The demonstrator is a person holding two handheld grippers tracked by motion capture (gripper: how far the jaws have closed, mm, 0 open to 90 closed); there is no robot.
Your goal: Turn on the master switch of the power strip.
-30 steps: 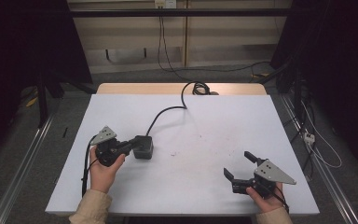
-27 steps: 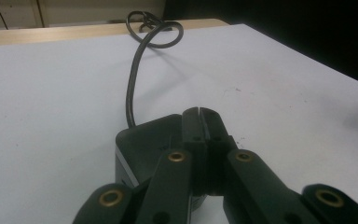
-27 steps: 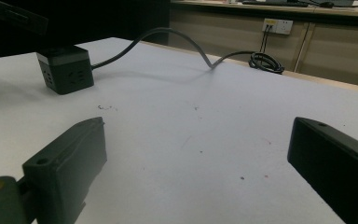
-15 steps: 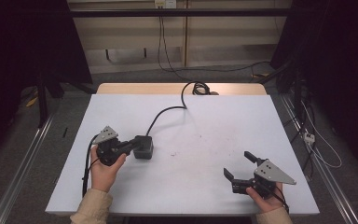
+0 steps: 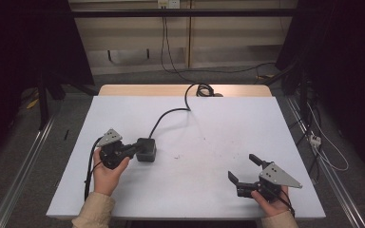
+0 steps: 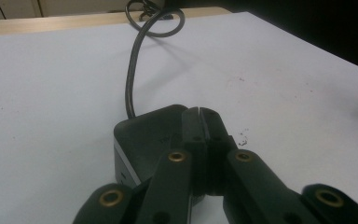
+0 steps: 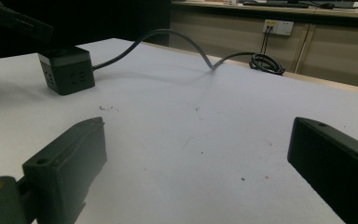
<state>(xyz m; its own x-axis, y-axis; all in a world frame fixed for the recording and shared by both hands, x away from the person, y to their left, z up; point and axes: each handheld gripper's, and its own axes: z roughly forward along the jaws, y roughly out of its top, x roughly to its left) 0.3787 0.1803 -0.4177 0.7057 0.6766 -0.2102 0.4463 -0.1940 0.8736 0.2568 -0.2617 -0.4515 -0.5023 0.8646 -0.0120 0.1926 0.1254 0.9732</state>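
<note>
The black box [image 5: 146, 149] sits right under the tip of your left claw [image 6: 199, 116], whose jaws are pressed together. Its cord [image 5: 171, 113] runs away from that claw. Your right claw [image 5: 245, 170] is far off, jaws wide apart.

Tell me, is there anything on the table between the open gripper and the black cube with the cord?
Nothing but bare white table with a few dark specks. The high view shows it between the right gripper and the black power cube.
</note>
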